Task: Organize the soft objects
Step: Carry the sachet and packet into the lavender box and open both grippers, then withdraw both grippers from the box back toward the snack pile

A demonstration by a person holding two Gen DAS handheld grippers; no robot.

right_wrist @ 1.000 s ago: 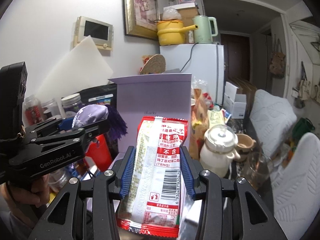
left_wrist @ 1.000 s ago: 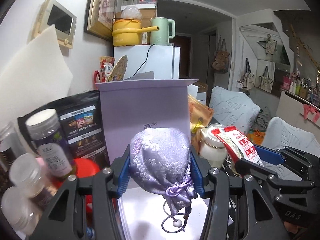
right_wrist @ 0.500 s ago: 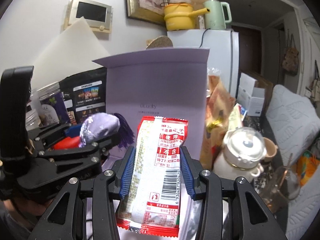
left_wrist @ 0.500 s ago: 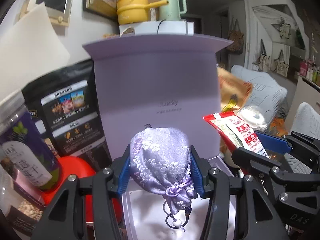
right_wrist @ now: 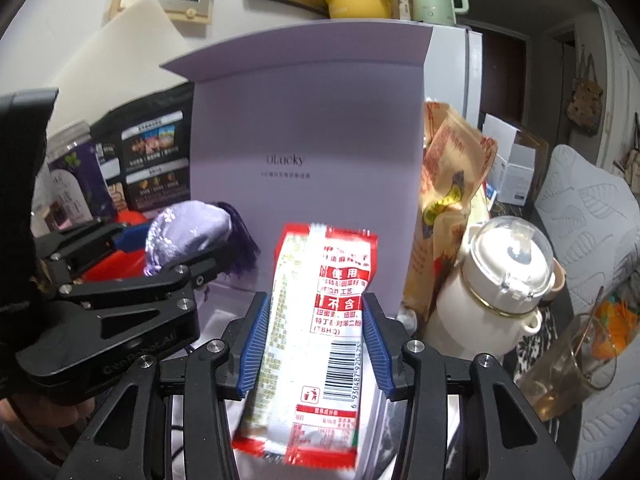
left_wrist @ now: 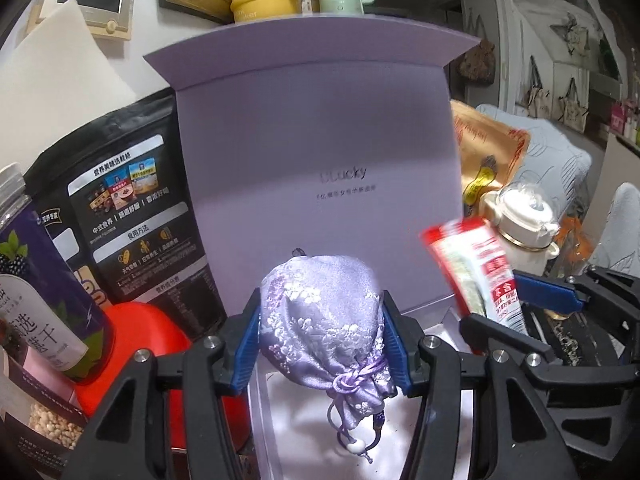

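A lilac brocade drawstring pouch (left_wrist: 320, 320) sits between the blue pads of my left gripper (left_wrist: 321, 295), which still press its sides while the jaws are opening. It hangs over the white inside (left_wrist: 296, 412) of an open lilac gift box, just in front of the upright lid (left_wrist: 320, 140). A red-and-white snack packet (right_wrist: 320, 320) stands between the pads of my right gripper (right_wrist: 315, 298). These jaws are opening too, and the packet is blurred and tilted, loose. The right view shows the pouch (right_wrist: 184, 232) in the left gripper (right_wrist: 172, 252) at the left.
Left of the box stand a black snack bag (left_wrist: 132, 216), a purple-labelled jar (left_wrist: 36, 280) and a red container (left_wrist: 136, 332). On the right are an orange-brown bag (right_wrist: 452, 184), a white lidded pot (right_wrist: 508, 280) and a glass (right_wrist: 572, 356).
Both grippers came forward and down, close to the box lid. The packet has tipped and blurred in the right jaws. The pouch keeps its place between the left pads.
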